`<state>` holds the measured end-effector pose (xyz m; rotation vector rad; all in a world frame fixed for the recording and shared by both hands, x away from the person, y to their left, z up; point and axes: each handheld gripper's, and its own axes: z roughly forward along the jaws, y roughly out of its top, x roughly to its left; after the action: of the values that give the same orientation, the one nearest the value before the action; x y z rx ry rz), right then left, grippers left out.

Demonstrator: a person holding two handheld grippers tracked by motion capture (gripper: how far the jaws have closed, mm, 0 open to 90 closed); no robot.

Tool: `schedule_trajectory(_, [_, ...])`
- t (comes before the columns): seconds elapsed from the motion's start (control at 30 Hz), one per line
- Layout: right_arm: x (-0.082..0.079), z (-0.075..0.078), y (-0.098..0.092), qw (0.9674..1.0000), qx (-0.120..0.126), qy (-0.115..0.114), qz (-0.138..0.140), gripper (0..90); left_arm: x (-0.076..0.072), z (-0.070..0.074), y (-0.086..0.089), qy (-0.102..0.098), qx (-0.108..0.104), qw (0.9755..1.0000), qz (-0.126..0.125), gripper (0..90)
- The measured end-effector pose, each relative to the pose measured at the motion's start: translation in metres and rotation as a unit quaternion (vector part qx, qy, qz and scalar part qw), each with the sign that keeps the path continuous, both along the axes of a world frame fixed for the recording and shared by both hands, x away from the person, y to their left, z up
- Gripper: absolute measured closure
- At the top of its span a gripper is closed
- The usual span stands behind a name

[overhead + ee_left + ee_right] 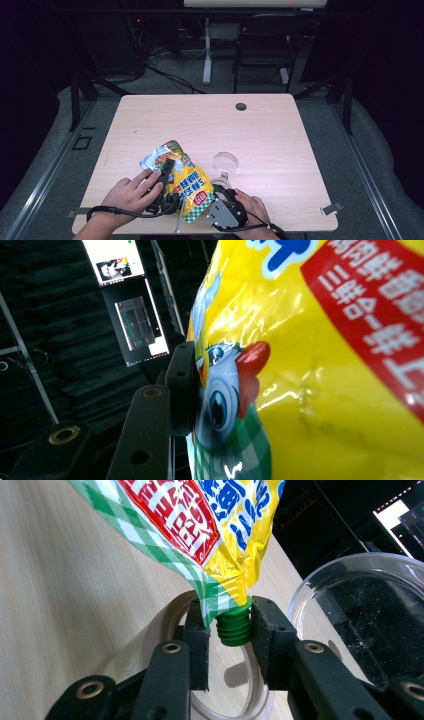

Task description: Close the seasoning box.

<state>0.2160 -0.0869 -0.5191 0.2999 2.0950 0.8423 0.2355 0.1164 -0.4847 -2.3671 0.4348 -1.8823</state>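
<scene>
The table (280, 125) carried the pouch (186, 182) at its 6 o'clock edge, tilted between both grippers. It looked soft, glossy and slippery, likely sagging with its filling. The left gripper (167, 175), partly closed, pinched the pouch body. The right gripper (227, 630), at 5 o'clock, clamped the stiff green spout (234, 625), the surest hold; its cap seemed off. A clear bowl (225, 162) stood near

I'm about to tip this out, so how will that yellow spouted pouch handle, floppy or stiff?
Probably floppy: the yellow pouch creases and sags between the left tongs and the right tongs. Its glossy film looks slippery, so it may slide. The ribbed green spout seems the only stiff part and the surest hold.
</scene>
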Motion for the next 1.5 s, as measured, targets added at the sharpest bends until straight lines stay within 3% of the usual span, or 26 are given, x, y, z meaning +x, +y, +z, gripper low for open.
schedule_trajectory(0.87, [0.0, -0.001, 0.0, 1.0, 0.004, 0.0, -0.005, 70.0, -0.001, 0.002, -0.003, -0.012, 0.017, 0.9998, -0.004, 62.6])
schedule_trajectory(0.93, [0.0, -0.001, 0.0, 1.0, 0.003, 0.0, -0.006, 70.0, -0.001, 0.003, -0.004, -0.023, 0.022, 0.9995, -0.008, 62.6])
schedule_trajectory(1.0, [0.0, -0.001, 0.0, 1.0, 0.004, -0.001, -0.007, 70.0, -0.001, 0.002, -0.005, -0.014, 0.019, 0.9997, -0.006, 62.5])
schedule_trajectory(1.27, [0.0, -0.003, -0.001, 0.9998, 0.015, 0.002, -0.01, 70.0, 0.0, 0.003, -0.007, -0.015, 0.023, 0.9996, -0.009, 62.6])
schedule_trajectory(1.5, [0.0, -0.004, -0.003, 0.9998, 0.017, 0.007, -0.012, 70.0, 0.0, 0.005, -0.011, -0.012, 0.039, 0.9991, -0.005, 63.0])
